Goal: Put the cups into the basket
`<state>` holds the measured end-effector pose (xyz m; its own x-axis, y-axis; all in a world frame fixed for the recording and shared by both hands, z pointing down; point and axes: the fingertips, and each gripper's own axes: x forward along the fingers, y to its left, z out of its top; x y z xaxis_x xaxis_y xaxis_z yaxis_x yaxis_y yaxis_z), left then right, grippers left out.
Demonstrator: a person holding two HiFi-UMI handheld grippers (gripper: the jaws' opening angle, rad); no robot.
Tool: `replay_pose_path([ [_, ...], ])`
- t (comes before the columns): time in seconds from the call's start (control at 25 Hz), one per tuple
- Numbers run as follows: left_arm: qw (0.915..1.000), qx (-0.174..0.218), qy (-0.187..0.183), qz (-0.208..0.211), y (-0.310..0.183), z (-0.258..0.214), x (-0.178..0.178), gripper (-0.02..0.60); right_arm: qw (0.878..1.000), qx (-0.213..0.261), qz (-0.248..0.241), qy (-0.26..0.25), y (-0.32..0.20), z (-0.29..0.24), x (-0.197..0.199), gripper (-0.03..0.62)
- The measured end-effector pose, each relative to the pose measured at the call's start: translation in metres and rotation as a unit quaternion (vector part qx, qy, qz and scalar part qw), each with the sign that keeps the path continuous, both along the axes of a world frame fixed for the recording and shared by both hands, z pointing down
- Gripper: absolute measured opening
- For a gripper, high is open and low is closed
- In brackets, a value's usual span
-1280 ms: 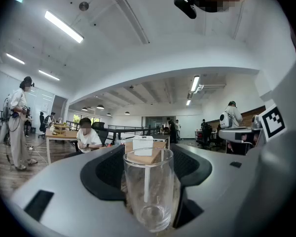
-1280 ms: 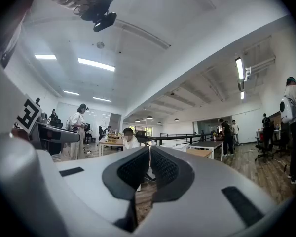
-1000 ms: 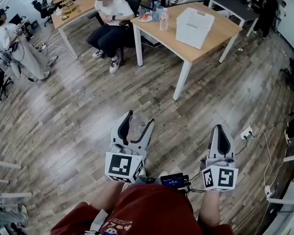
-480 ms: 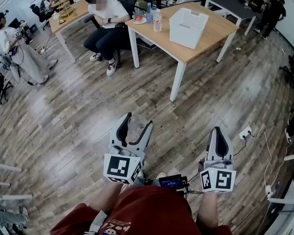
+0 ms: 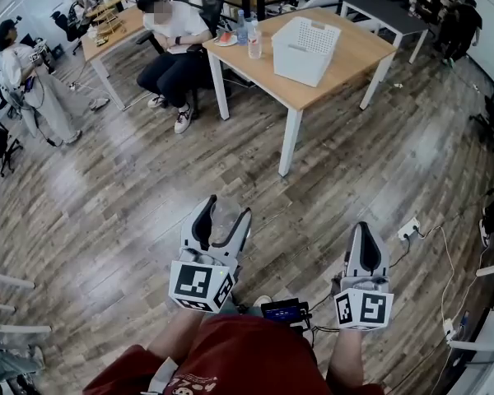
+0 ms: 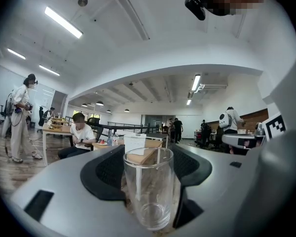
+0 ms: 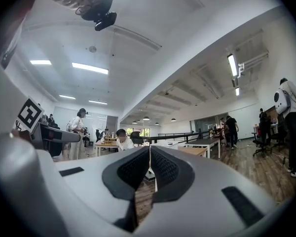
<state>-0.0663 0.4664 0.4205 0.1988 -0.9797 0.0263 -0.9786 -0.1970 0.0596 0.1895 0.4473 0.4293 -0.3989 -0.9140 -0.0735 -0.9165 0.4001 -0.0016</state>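
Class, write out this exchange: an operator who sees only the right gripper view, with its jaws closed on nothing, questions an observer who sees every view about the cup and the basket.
Operator: Is a cup in hand anywhere?
Observer: Yes. The left gripper is shut on a clear glass cup, upright between its jaws.
Operator: Where does the basket stand?
Observer: The white basket sits on the wooden table, well ahead of both grippers.

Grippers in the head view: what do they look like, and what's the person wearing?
Both the left gripper and right gripper have light grey shells and black-padded jaws tapering to rounded tips. Each carries a white cube with black square markers at its rear. The person wears a red shirt.
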Motion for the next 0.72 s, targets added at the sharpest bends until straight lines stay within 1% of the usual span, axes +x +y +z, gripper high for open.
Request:
replay_pose_path([
  [0.12, 1.0, 0.001, 0.0, -0.003, -0.005, -0.001, 0.005, 0.29, 1.0, -0.002, -0.001, -0.002, -0.007, 0.002, 0.006, 0.012],
  [0.36, 1.0, 0.004, 0.001, -0.001, -0.016, -0.004, 0.006, 0.29, 1.0, -0.001, -0.002, -0.001, -0.018, 0.002, 0.005, 0.012],
  [0.6, 0.9999, 0.009, 0.006, 0.011, -0.037, -0.004, -0.003, 0.29, 1.0, 0.0, 0.004, 0.008, -0.034, 0.002, -0.009, 0.012],
  [0.72, 0.9998, 0.011, 0.0, 0.016, -0.047, -0.004, -0.008, 0.29, 1.0, 0.001, 0.005, 0.01, -0.045, 0.002, -0.019, 0.012],
])
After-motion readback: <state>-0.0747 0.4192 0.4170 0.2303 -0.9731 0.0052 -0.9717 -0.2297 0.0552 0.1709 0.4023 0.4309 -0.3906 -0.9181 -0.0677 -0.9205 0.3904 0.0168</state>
